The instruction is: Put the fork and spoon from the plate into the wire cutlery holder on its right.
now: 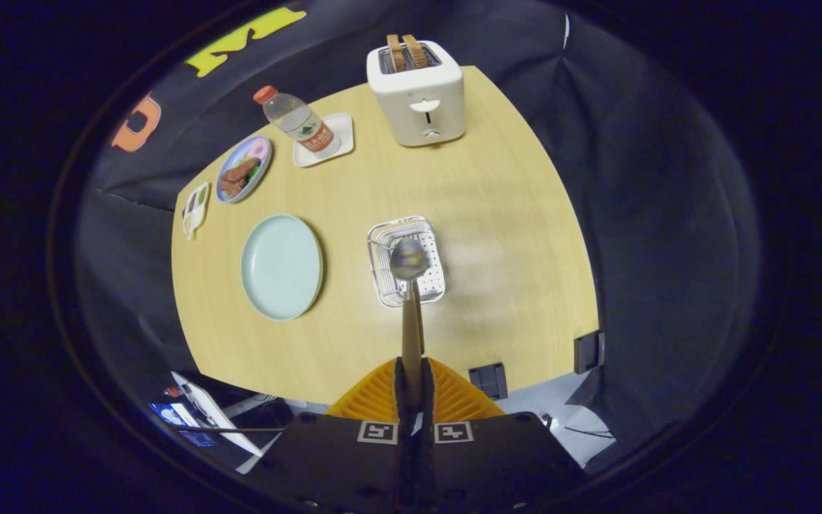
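Wire cutlery holder (407,260) near tabletop (496,214) middle: white perforated tray under it, fork seemingly lying inside.
Plate (281,266) left of holder, pale blue, bare.
Toaster (417,93) at far edge, two slices in slots.
Bottle (295,121) on small white tray (340,132).
Spoon (409,285): shiny bowl over holder, wooden handle.
Gripper (411,375) fingers clamped narrow on handle.
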